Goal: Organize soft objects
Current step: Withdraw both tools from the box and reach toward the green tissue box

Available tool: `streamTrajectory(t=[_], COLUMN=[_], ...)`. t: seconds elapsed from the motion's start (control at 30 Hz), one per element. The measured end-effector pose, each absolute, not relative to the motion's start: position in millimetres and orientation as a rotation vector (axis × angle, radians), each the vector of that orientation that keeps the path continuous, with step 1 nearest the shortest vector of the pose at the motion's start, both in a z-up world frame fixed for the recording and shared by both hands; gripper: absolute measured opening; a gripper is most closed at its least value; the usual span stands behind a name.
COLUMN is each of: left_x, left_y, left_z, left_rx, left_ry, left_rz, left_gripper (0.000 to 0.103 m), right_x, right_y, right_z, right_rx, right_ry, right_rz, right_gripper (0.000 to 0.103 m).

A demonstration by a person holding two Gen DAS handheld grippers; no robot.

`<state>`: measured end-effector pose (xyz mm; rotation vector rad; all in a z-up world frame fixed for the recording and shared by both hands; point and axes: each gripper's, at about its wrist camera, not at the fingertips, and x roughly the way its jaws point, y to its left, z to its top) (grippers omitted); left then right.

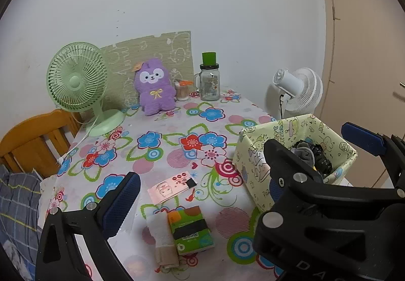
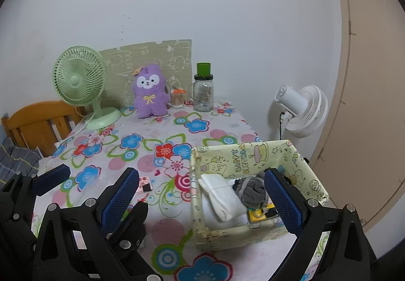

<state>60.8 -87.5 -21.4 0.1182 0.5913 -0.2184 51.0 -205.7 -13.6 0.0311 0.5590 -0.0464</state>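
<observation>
Scene: a table (image 1: 177,124) under a floral cloth, set against a wall.
Box: paper-wrapped box (image 2: 298,162), top open, at the table's right side.
Box contents: a folded white cloth (image 2: 222,197), a grey sock bundle (image 2: 253,191), a yellow-and-black item (image 2: 258,214) under the bundle. The left wrist view also shows something black (image 1: 320,157) in the box; what it is cannot be told.
Left gripper: left gripper (image 1: 200,195), fingers spread wide, nothing between them. It hovers above the near table edge, over the towel and packet.
Right gripper: right gripper (image 2: 202,200), fingers released and empty. It is held above the box; one pad sits over the box's right part, the other over the cloth to the box's left.
Towel: rolled white towel (image 1: 162,238), lying on the table near the front edge, touching the packet.
Packet: green tissue packet (image 1: 189,230), just right of the towel.
Card: pink card (image 1: 172,187), flat on the table beyond the towel.
Plush: purple plush (image 1: 154,86), upright at the back, leaning on a green mat (image 1: 152,50).
Done: judging by the contents, several soft items are already stowed in the box.
Left: the towel and packet remain outside the box; the plush may also count.
Progress estimate: past the midpoint, not finished.
Likely next target: the towel, being directly under the left gripper.
</observation>
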Motion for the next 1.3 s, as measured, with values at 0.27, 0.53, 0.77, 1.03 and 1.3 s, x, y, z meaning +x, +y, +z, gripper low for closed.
streamTrajectory(t=[0.27,0.53,0.77,1.03,1.3], left_x=[57,57,59,61,68], left_y=[-71,-55,-40,-24,-12], left_z=[-25,-32,-40,-52,-67], left_rx=[0.11,0.104,0.082,0.073,0.062], left_ry=[0.599,0.613,0.641,0.674,0.717], left_rz=[-0.206,-0.19,-0.187,-0.165,-0.143], left_gripper=[0.101,0.099,0.093,0.088,0.084], right_x=[48,48,51,56,61], right_y=[-189,-171,-157,-141,-128], right_z=[-16,-22,-29,-40,-54], right_rx=[0.035,0.027,0.023,0.005,0.009], right_ry=[0.566,0.578,0.595,0.614,0.643], right_rz=[-0.021,0.003,0.028,0.05,0.074], right_gripper=[0.1,0.1,0.1,0.1,0.1])
